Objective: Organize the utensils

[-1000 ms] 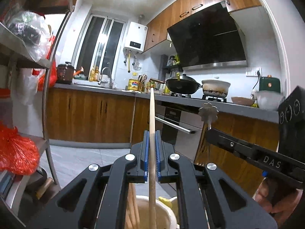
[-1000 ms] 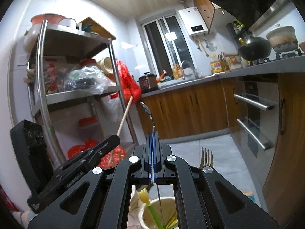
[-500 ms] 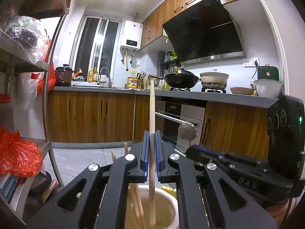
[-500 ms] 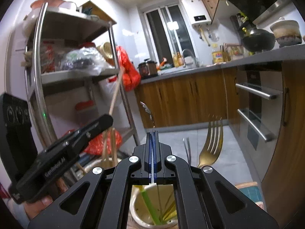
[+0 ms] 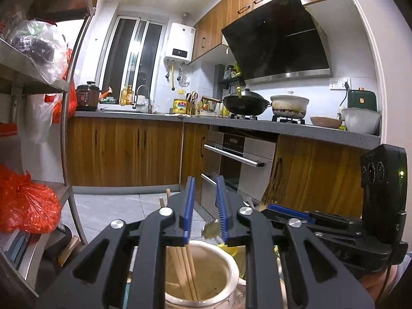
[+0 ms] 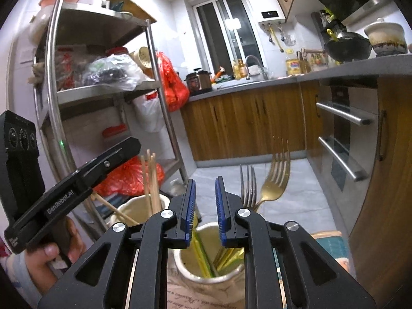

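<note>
The left gripper (image 5: 204,206) is open, with nothing between its blue pads (image 5: 187,206). Right under it stands a white jar (image 5: 226,270) with wooden chopsticks (image 5: 186,267) leaning inside. The gripper's black arms hide the jar's sides, and the picture's edge cuts off its bottom. A small silvery thing (image 5: 211,229) near the right pad is too blurry to name.

The right gripper (image 6: 205,206) is open too and holds nothing. Below it is a second white jar (image 6: 206,278) with writing on it. A gold fork (image 6: 275,177) and a silver fork (image 6: 247,188) stand in it, prongs up. A yellow-green stick (image 6: 200,252) is inside too, but its top is hidden behind the pad. What the jars stand on cannot be seen. A metal shelf (image 6: 103,85) with bags stands behind on the left.
</note>
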The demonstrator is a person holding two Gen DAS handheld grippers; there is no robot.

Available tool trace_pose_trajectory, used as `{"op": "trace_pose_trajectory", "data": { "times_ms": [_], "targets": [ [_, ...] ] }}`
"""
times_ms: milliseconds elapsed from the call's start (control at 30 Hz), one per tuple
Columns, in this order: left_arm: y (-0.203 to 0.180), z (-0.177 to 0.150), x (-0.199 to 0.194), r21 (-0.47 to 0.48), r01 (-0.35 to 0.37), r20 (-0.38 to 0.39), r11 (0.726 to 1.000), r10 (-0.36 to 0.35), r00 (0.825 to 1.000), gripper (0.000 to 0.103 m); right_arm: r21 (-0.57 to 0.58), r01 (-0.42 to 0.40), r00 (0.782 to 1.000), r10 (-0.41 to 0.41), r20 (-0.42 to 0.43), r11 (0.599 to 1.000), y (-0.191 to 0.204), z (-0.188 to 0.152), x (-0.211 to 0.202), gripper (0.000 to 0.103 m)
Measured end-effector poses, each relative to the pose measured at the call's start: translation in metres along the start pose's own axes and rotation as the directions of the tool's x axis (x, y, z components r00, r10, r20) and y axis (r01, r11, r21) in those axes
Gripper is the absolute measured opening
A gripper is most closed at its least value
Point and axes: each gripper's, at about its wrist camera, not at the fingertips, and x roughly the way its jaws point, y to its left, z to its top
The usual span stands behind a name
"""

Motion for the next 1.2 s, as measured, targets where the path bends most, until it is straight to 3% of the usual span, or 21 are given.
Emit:
{"op": "trace_pose_trajectory", "data": {
  "times_ms": [367, 533, 733, 900, 1200],
  "targets": [
    [-0.007, 0.004, -0.055, 0.046, -0.017, -0.012, 0.999, 0.018, 1.0, 0.029, -0.013, 0.008, 1.0, -0.008, 0.006, 1.0, 0.006, -0.01, -0.058, 0.017],
    [-0.011, -0.019, -0.077, 0.058, -0.02, -0.068, 0.998, 0.024, 0.997, 0.033, -0.062, 0.036, 0.999, -0.037, -0.02, 0.997, 0.014, -0.028, -0.071, 0.027],
    [-0.008, -0.055, -0.09, 0.026, -0.033, -0.13, 0.999, 0.036, 0.991, 0.051, -0.119, 0.091, 0.994, -0.098, -0.048, 0.989, 0.017, -0.054, -0.07, 0.04],
    [-0.01, -0.073, -0.097, 0.046, -0.059, -0.138, 0.997, 0.065, 0.988, 0.062, -0.145, 0.121, 0.991, -0.128, -0.046, 0.982, 0.016, -0.065, -0.069, 0.058],
    [-0.008, -0.085, -0.094, 0.053, -0.084, -0.157, 0.995, 0.091, 0.983, 0.077, -0.164, 0.128, 0.989, -0.138, -0.052, 0.978, 0.009, -0.076, -0.069, 0.078]
  ]
}}
